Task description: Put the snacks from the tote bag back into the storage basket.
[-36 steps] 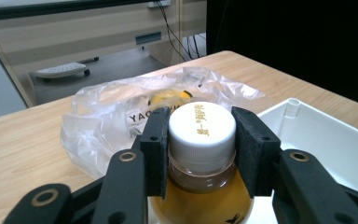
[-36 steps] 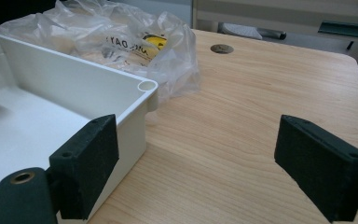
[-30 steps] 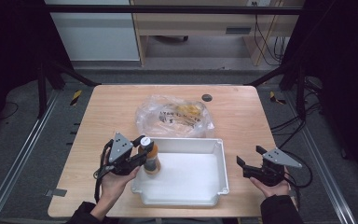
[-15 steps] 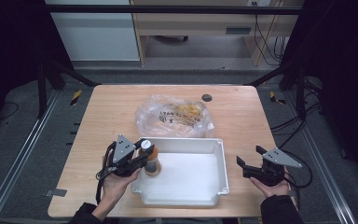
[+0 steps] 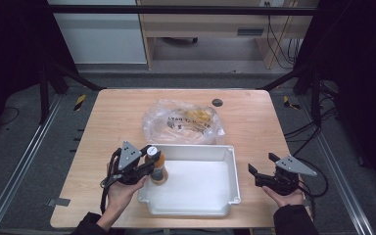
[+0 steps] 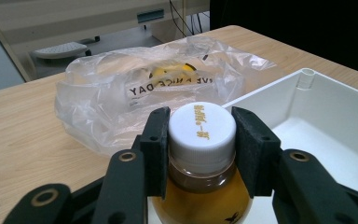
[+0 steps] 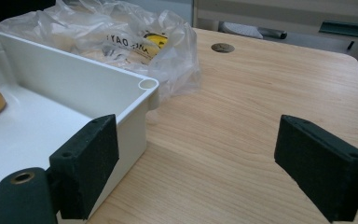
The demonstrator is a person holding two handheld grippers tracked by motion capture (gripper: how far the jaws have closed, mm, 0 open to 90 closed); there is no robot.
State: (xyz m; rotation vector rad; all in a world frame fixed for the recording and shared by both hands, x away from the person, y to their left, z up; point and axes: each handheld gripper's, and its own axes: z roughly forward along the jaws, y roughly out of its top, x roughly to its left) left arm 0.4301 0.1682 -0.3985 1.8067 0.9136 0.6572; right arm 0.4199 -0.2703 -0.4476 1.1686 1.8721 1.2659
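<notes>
High view: left gripper (image 5: 149, 168) clamps a white-capped amber bottle (image 5: 156, 166) by its neck, inside the white tray (image 5: 230, 171). Right gripper (image 5: 258, 172), jaws wide and empty, rests just beyond the tray's far side.

High view: I looked down and forward over the whole surface (image 5: 117, 117).
Gripper views: I sat close and low; both shared the white tray (image 7: 74, 70) and plastic bag (image 6: 121, 93).

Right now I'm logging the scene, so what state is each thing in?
bottle: upright, white cap on, at the bin's left end.
left gripper: shut on the bottle's neck.
right gripper: open, holding nothing, right of the bin.
white bin: open-topped, otherwise bare inside.
plastic bag: crumpled, lying behind the bin.
</notes>
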